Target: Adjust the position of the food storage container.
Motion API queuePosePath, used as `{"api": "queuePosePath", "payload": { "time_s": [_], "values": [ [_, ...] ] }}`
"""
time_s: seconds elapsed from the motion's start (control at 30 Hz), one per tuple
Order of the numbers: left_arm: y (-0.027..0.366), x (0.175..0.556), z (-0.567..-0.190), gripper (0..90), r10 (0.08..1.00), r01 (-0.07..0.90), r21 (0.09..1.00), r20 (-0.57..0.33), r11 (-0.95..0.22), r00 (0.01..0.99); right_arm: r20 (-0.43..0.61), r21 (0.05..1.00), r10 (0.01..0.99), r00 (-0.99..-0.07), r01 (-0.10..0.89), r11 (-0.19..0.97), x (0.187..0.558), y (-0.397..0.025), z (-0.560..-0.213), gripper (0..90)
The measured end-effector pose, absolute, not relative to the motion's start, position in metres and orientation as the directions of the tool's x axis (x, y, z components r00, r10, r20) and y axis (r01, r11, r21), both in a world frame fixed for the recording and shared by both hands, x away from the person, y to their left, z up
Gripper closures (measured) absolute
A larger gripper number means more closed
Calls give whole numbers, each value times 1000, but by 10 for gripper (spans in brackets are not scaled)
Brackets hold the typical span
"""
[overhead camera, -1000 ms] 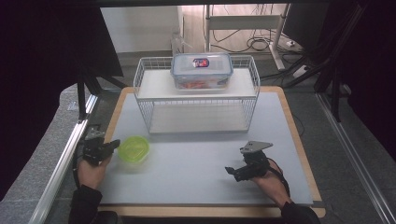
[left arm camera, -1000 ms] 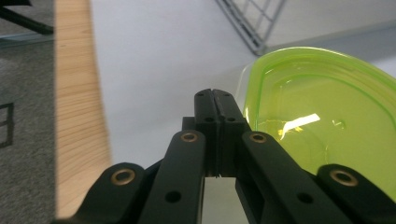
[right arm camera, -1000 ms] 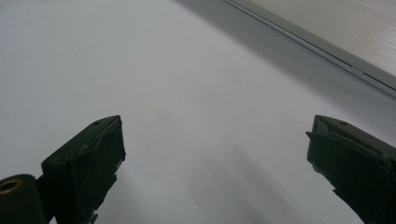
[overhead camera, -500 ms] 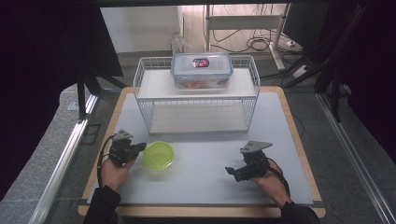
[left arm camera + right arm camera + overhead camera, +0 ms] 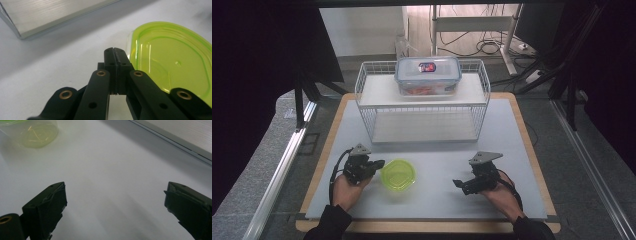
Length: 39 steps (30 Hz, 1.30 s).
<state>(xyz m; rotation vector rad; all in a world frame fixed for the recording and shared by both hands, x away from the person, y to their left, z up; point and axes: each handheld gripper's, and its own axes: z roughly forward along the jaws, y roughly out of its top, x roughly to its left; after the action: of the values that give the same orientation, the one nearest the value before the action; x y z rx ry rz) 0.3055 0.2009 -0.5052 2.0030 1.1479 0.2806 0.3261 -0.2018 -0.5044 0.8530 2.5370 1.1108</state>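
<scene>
Translucent round green lid (image 5: 398, 175) slid rightward.

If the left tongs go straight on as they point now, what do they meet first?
Most likely the green lid: the left tongs, shut, point at its rim, which lies just right of the tips.

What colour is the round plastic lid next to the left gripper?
The round translucent plastic lid is bright yellow-green; the left gripper view shows it best.

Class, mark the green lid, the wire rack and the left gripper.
green lid (image 5: 398, 175), high view, middle of its top.
wire rack (image 5: 422, 117), high view, front wire wall.
left gripper (image 5: 115, 53), left gripper view, tips of its closed jaws.
</scene>
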Motion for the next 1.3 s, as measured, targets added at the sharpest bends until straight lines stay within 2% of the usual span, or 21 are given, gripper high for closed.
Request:
{"api": "queuePosePath", "payload": {
  "time_s": [0.23, 0.4, 0.63, 0.73, 0.87, 1.03, 1.13, 1.3],
  "values": [
    [201, 291, -505, 900, 789, 643, 715, -216, -274, 576, 57, 688, 582, -811, 455, 566, 324, -195, -509, 16],
    [193, 280, -508, 899, 767, 650, 696, -225, -305, 600, 86, 660, 584, -807, 485, 574, 322, -192, -511, 42],
    [179, 272, -513, 898, 737, 648, 673, -223, -357, 638, 99, 672, 580, -808, 485, 560, 316, -190, -502, 316],
    [173, 271, -515, 898, 722, 649, 664, -233, -372, 651, 101, 659, 537, -838, 460, 595, 309, -182, -501, 537],
    [170, 272, -519, 898, 718, 658, 647, -239, -385, 654, 124, 659, 457, -881, 418, 626, 298, -164, -501, 719],
    [174, 273, -519, 890, 734, 668, 642, -233, -377, 638, 123, 654, 367, -922, 354, 668, 280, -134, -503, 745],
    [182, 272, -520, 888, 744, 683, 640, -250, -353, 619, 111, 657, 342, -933, 327, 679, 276, -120, -505, 759],
    [185, 266, -524, 881, 732, 692, 628, -273, -356, 624, 125, 682, 330, -936, 323, 656, 277, -109, -506, 839]
  ]
}}
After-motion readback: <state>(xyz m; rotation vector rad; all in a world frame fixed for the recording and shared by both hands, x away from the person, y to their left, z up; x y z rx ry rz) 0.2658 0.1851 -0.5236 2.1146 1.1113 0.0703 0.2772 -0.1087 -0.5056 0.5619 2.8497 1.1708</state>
